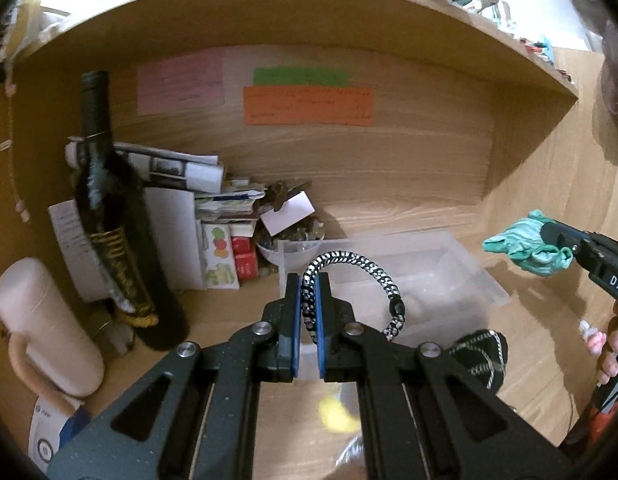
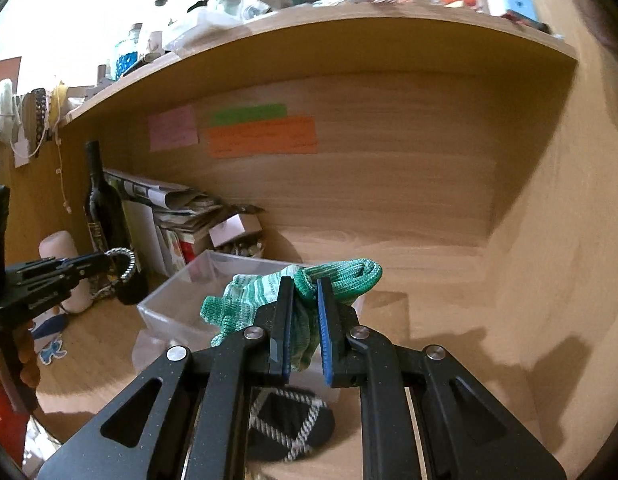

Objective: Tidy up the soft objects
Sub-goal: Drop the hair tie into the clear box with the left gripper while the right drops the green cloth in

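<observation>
Step in hand, as judged: the carry-and-drop stage, with both soft items lifted and neither yet released.

The left gripper is closed to a narrow gap on a black-and-white braided cord bracelet, pinched between the blue pads. From the clamped end the bracelet arches up ahead of the fingertips and curves over to their right, ending in a dark clasp bead that hangs down. Its long axis is thus a bent loop, not a straight line. A clear rectangular plastic bin lies just ahead of and below these fingertips.

The right gripper is clamped, jaws partly closed, on a green-and-white knitted glove. The glove is bunched: the cuff roll lies ahead and right of the fingertips, the finger end droops left and downward. Its long axis runs roughly crosswise to the jaws. The bin is seen ahead and to the left of this gripper.

A black slipper with white diamond stitching lies on the wooden desk beneath the right gripper, not yet collected.

Next move, as judged: each gripper is to be brought over the open bin and lowered before release, so the draping ends fall inside the rim.
</observation>
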Available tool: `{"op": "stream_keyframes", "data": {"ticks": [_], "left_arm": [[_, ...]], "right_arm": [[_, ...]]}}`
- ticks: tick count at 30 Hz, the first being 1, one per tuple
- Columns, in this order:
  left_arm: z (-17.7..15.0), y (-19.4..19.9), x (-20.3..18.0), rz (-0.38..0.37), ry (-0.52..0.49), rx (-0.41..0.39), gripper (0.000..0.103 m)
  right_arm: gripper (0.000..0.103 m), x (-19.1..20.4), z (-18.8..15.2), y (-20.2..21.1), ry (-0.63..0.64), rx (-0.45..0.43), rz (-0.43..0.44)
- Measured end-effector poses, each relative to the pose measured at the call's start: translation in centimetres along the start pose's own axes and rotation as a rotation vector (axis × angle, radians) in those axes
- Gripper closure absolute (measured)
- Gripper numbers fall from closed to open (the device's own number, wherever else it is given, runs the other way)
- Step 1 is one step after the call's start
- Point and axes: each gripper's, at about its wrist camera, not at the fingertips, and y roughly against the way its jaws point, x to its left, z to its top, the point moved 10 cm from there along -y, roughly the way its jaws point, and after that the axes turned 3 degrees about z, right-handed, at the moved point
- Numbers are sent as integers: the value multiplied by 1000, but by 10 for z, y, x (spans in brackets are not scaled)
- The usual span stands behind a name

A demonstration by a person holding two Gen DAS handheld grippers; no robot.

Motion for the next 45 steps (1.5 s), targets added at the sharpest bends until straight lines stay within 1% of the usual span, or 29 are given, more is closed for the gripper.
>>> {"op": "stream_keyframes", "data": {"ticks": [5,9,12,18,22,27,28,30,31,33,35,36,38,40,41,42,43,44,45], "left_arm": [[4,-28,-7,-10,-14,46,98],[1,-52,-13,-32,-17,106,98],[-6,-73,-15,-57,-9,160,98],[-23,-102,-22,-85,-20,250,98],[-34,-113,-26,-101,-23,292,98],[-37,-114,-30,-113,-25,308,97],[-37,-113,-31,-115,-24,308,95],[-34,-111,-30,-125,-15,305,92],[-33,-109,-30,-127,-13,303,89],[-29,-103,-29,-130,-12,287,83],[-24,-94,-28,-126,-18,262,70],[-22,-91,-27,-126,-19,252,66],[-17,-82,-26,-126,-17,227,52],[-11,-70,-26,-122,-14,193,46],[-10,-66,-28,-123,-14,184,45],[-8,-59,-28,-126,-13,171,44],[-7,-56,-29,-126,-13,164,40],[-6,-52,-29,-125,-12,153,34],[-6,-47,-29,-121,-11,140,31]], "right_arm": [[93,3,0,-31,26,57,23],[93,2,-6,-54,34,110,37],[93,0,-17,-74,25,167,58],[93,-3,-44,-105,13,276,71],[93,-1,-56,-115,25,332,68],[90,1,-59,-119,41,367,58],[90,0,-59,-118,42,368,52],[82,0,-59,-118,37,369,51],[79,-1,-59,-118,34,368,49],[64,-3,-54,-113,31,345,34],[59,-4,-49,-107,34,318,21],[59,-4,-44,-101,39,298,9],[57,-4,-37,-92,44,269,1],[50,-3,-28,-78,45,231,-6],[42,-3,-24,-73,44,212,-9],[39,-2,-21,-66,44,192,-13],[33,-2,-17,-58,43,171,-15],[30,-1,-15,-54,42,159,-14],[28,0,-13,-48,39,148,-11]]}}
